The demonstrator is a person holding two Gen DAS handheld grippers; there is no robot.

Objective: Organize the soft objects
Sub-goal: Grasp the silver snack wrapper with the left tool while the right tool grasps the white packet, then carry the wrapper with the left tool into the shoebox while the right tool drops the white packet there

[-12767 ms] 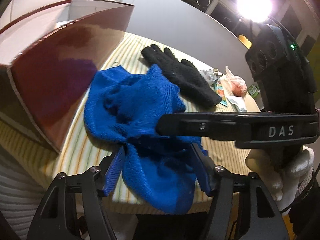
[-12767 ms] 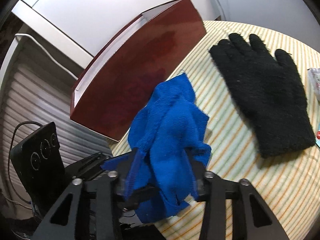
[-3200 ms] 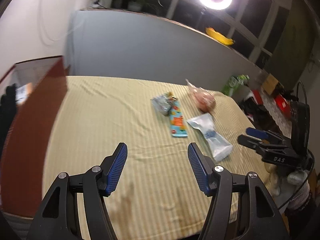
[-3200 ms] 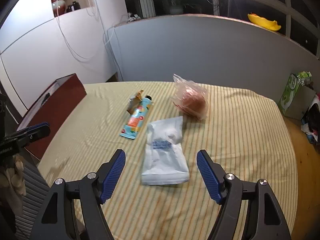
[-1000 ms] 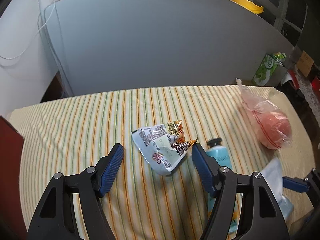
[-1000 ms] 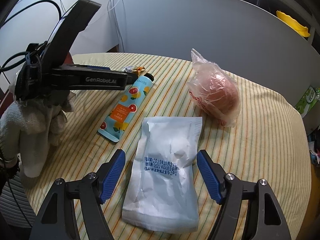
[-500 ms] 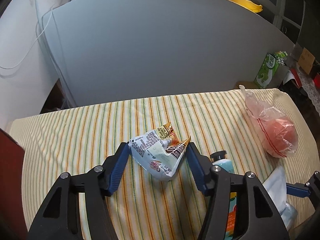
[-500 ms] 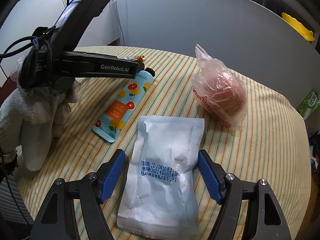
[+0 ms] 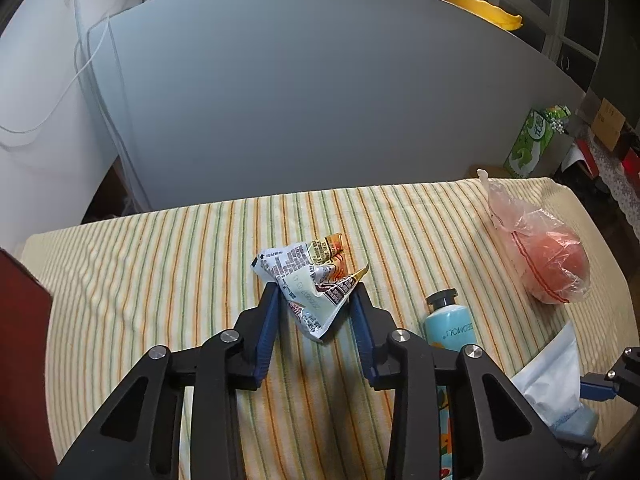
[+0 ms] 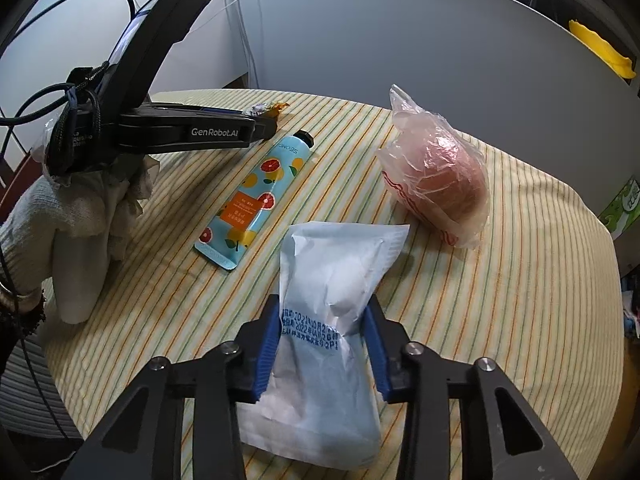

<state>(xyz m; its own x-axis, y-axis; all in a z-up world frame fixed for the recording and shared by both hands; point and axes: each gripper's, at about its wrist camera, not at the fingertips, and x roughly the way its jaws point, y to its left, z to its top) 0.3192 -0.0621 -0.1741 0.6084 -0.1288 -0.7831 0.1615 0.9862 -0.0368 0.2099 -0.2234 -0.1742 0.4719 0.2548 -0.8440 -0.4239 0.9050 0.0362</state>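
My left gripper has its blue pads closed against a crumpled snack wrapper on the striped tablecloth. My right gripper is closed on the near end of a white pouch printed with blue dates. The left gripper also shows in the right wrist view, held by a white-gloved hand, with the wrapper at its tips. A blue tube with orange-slice print lies between them. A pink bun in a clear plastic bag lies at the far right.
A dark red box edge stands at the table's left. A grey partition runs behind the table. A green carton stands on the floor beyond the right edge. The tube, bag and pouch also show in the left wrist view.
Both grippers have narrowed from wide open. The left one has closed onto the snack wrapper, the right one onto the white pouch. The blue cloth and black glove from earlier are out of sight.
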